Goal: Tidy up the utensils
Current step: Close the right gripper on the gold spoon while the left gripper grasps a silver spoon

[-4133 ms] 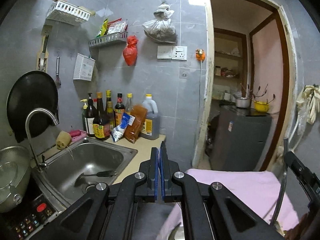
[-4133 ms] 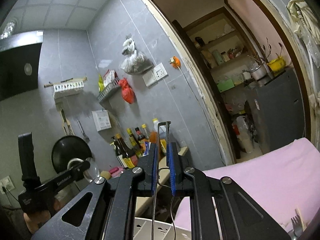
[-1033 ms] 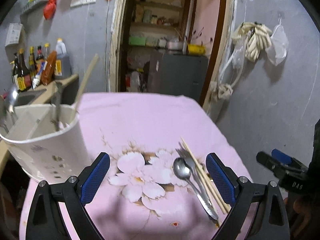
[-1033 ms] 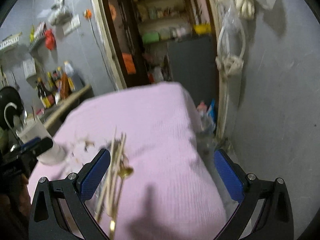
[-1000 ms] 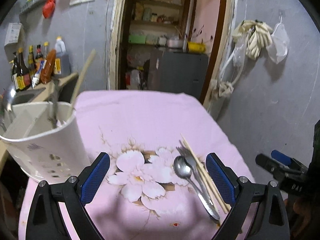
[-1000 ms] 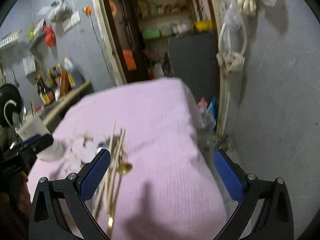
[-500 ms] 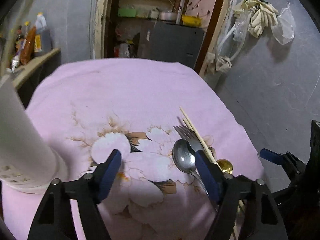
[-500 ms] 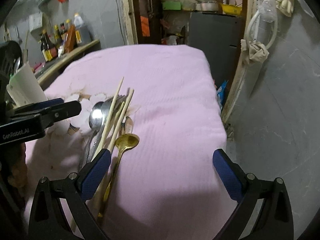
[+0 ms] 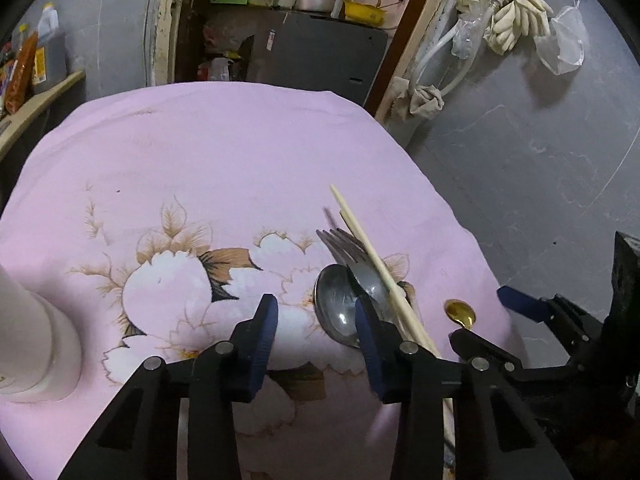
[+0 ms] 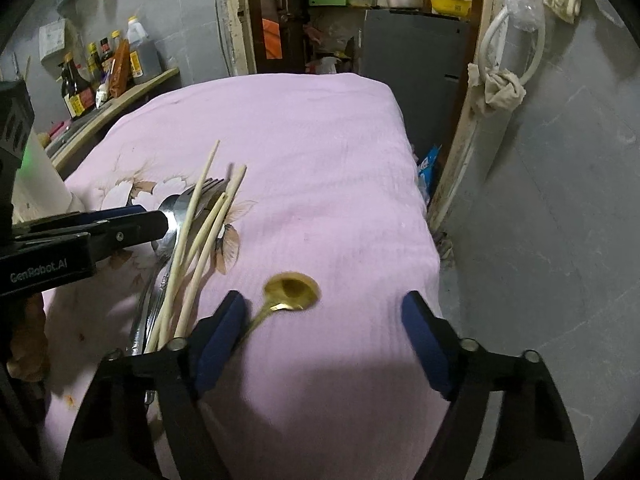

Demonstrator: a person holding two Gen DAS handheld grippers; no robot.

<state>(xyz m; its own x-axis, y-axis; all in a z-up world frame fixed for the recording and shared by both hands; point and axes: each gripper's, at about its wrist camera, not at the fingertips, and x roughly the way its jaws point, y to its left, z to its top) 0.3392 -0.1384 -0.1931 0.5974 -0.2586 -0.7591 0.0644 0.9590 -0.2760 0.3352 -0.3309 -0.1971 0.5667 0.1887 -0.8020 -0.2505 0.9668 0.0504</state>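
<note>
On the pink flowered cloth [image 9: 224, 160] lie a steel spoon [image 9: 334, 306], a steel fork [image 9: 352, 252], several wooden chopsticks [image 10: 200, 224] and a gold spoon [image 10: 290, 290]. My left gripper [image 9: 316, 324] is open, low over the cloth, its right finger by the steel spoon's bowl. My right gripper [image 10: 322, 322] is open, the gold spoon's bowl between its fingers, its left finger over the handle. The white utensil holder [image 9: 28, 344] stands at the far left.
The cloth-covered table's right edge [image 10: 420, 200] drops to a grey floor. A counter with sauce bottles [image 10: 104, 64] runs at the back left. A doorway with a grey cabinet [image 10: 412, 64] lies behind the table. A hose and rags [image 9: 504, 20] hang on the right wall.
Both grippers have dropped lower and closer to the utensil pile. The left one narrowed its opening. The gold spoon now sits between the right fingers.
</note>
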